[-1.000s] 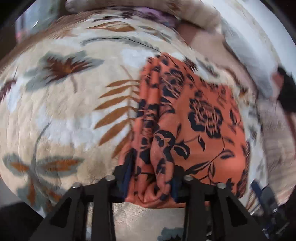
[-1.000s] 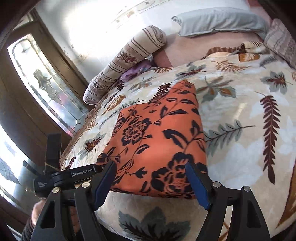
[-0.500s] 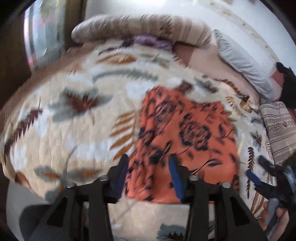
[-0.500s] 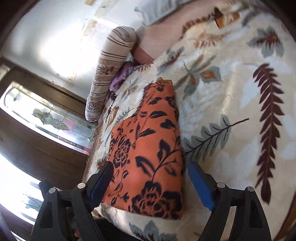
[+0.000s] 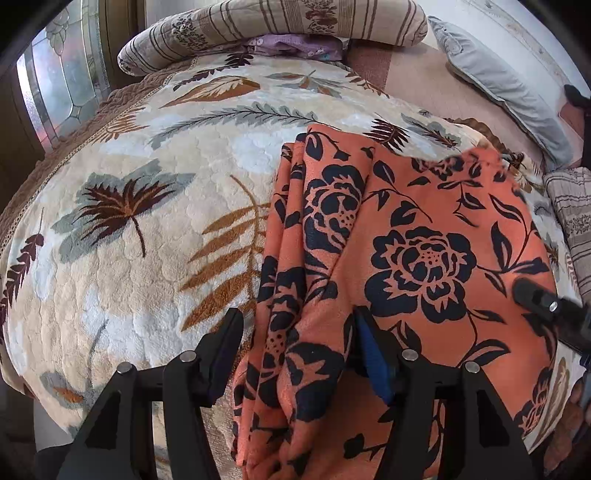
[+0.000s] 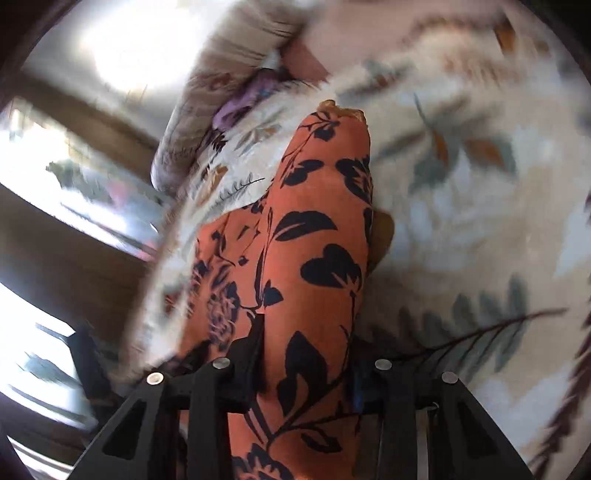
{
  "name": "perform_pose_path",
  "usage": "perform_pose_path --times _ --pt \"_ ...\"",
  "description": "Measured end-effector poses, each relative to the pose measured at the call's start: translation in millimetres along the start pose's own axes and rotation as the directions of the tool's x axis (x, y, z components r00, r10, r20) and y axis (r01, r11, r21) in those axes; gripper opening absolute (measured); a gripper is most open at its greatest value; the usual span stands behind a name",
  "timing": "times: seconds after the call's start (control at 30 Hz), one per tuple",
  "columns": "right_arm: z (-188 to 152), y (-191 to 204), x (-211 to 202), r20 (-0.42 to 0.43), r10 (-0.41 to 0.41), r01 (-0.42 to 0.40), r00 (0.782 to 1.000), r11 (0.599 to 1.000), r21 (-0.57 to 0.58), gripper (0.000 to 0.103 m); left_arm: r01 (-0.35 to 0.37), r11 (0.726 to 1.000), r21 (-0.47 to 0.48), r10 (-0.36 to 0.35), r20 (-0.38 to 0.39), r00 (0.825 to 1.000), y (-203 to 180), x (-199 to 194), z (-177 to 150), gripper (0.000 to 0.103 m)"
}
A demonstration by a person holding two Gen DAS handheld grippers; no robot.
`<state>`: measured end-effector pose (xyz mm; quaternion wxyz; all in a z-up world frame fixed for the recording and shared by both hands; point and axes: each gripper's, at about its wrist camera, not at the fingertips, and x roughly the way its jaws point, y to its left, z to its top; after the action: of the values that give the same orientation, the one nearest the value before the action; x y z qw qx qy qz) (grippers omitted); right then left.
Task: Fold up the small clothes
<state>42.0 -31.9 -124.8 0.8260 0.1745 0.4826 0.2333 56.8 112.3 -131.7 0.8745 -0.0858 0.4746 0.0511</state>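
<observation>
An orange garment [image 5: 424,258] with black flowers lies folded on the leaf-patterned blanket [image 5: 129,221]. Its bunched left folds run between the fingers of my left gripper [image 5: 299,343]. Those jaws are opening, and the left pad stands clear of the cloth. In the right wrist view the garment [image 6: 317,221] rises as a narrow ridge into my right gripper [image 6: 306,354]. Its jaws are closing and the cloth fills the gap between the pads. The right gripper's tip [image 5: 546,310] shows at the garment's right edge in the left wrist view.
A striped bolster [image 5: 277,26] lies along the head of the bed, with a purple cloth [image 5: 295,46] under it and a grey pillow [image 5: 498,81] to its right. A striped cushion [image 5: 572,214] sits at the right edge. A glazed door [image 5: 55,92] stands at the left.
My left jaws let go of the bunched folds and spread apart. My right gripper moved in over the garment's right edge and closed around it.
</observation>
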Motion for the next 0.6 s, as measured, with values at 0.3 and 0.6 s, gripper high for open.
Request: perform_pose_path --times 0.3,0.6 --pt "21 -68 -3 0.111 0.211 -0.236 0.971 0.917 0.321 0.084 0.041 0.999 -0.022 -0.041 0.017 0.999 7 3 -2 0.073" --pt "35 -18 32 -0.027 -0.009 0.011 1.000 0.995 0.102 0.034 0.077 0.995 -0.058 -0.076 0.014 0.997 15 -6 -3 0.072"
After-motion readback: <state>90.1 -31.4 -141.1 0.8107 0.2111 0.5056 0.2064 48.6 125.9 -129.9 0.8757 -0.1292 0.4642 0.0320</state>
